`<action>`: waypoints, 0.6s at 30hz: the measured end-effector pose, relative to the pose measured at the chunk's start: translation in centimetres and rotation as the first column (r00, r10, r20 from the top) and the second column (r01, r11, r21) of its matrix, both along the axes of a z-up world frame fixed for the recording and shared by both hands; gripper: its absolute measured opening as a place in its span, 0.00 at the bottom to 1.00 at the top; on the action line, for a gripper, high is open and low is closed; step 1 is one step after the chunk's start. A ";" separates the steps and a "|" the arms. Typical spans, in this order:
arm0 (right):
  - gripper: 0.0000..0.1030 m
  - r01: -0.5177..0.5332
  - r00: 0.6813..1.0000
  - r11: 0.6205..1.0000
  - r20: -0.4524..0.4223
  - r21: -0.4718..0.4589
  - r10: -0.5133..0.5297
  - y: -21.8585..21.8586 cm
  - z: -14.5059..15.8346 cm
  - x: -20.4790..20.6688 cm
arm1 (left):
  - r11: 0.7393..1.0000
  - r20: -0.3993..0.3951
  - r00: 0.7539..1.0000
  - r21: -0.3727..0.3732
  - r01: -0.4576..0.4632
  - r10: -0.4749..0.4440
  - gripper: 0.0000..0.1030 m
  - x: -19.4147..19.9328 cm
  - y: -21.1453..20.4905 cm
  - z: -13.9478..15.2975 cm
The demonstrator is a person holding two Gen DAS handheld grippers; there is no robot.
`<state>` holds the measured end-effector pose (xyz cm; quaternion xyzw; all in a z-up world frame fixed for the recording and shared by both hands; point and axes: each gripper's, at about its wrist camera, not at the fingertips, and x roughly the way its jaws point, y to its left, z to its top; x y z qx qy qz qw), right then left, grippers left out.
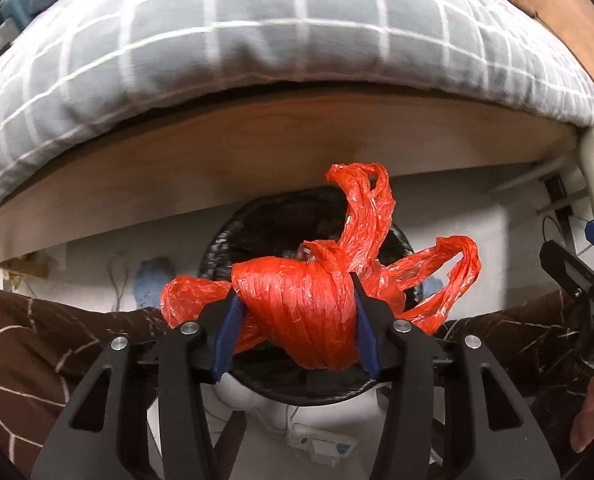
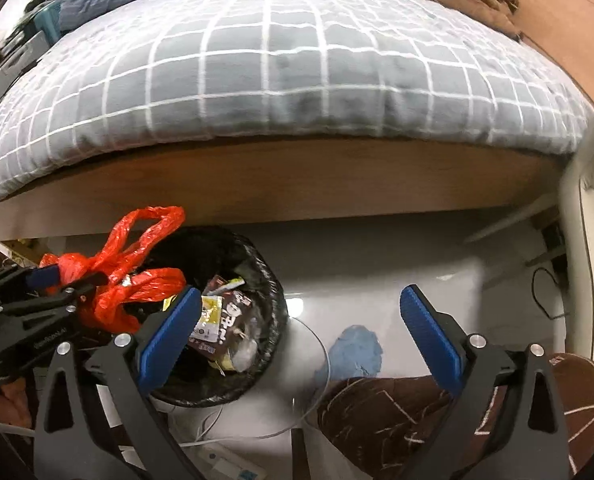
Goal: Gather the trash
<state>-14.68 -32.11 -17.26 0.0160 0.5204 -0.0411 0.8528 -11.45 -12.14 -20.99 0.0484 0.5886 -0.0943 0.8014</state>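
My left gripper (image 1: 295,328) is shut on a bulging red plastic bag (image 1: 305,308), whose loose handles stick up and to the right. It hangs right over a round bin lined with black plastic (image 1: 257,224). In the right wrist view the same red bag (image 2: 137,280) and left gripper (image 2: 63,280) hover at the bin's left rim. The bin (image 2: 273,308) holds several snack wrappers (image 2: 225,316). My right gripper (image 2: 297,336) stands wide open with nothing between its blue pads, to the right of the bin's mouth.
A bed with a grey checked cover (image 2: 289,64) and wooden side board (image 2: 297,176) overhangs the bin. A person's knees in brown patterned trousers (image 2: 397,420) flank the floor space. A crumpled blue cloth (image 2: 353,352), cables and a white power strip (image 1: 321,444) lie on the pale floor.
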 end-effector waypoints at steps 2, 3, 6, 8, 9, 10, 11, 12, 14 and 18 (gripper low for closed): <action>0.93 0.027 1.000 1.000 -0.004 0.009 -0.027 -0.8 0.1 -0.3 | 1.000 -0.013 1.000 -0.004 0.027 -0.027 0.49 0.0 -1.0 -0.6; 0.93 0.037 0.999 0.999 -0.005 0.012 -0.037 -0.9 0.2 -0.3 | 0.999 -0.017 0.999 0.000 0.037 -0.037 0.50 -0.1 -1.3 -0.9; 0.93 0.080 0.997 0.997 -0.017 0.009 -0.080 -1.6 0.0 -0.1 | 0.999 -0.009 0.999 0.009 0.047 -0.047 0.55 -0.1 -1.7 -1.4; 0.93 0.090 0.996 0.996 -0.025 0.018 -0.089 -1.9 -0.2 0.0 | 0.999 0.001 0.999 0.015 0.050 -0.050 0.61 -0.7 -2.1 -0.9; 0.93 0.089 0.996 0.996 -0.025 0.017 -0.089 -1.8 -0.3 0.1 | 0.999 0.005 0.999 0.016 0.048 -0.048 0.68 -0.6 -2.1 -0.9; 0.93 0.087 0.996 0.996 -0.023 0.014 -0.086 -1.6 -0.2 0.0 | 0.999 0.013 0.999 0.013 0.043 -0.043 0.74 -0.7 -2.0 -0.5; 0.93 0.079 0.997 0.997 -0.022 0.011 -0.079 -1.4 -0.2 0.0 | 0.999 0.021 0.999 0.011 0.037 -0.038 0.76 -0.7 -1.8 -0.3; 0.93 0.073 0.997 0.997 -0.020 0.008 -0.072 -1.4 -0.2 0.1 | 0.999 0.027 0.999 0.012 0.032 -0.032 0.79 -0.6 -1.6 0.0; 0.93 0.060 0.998 0.998 -0.014 0.003 -0.060 -0.9 0.0 0.1 | 1.000 0.041 0.999 0.011 0.022 -0.022 0.85 -0.5 -1.1 0.4; 0.93 0.040 0.999 0.999 0.001 -0.002 -0.040 0.0 0.6 0.4 | 1.000 0.085 0.996 0.018 0.003 -0.005 0.94 -0.2 0.4 2.1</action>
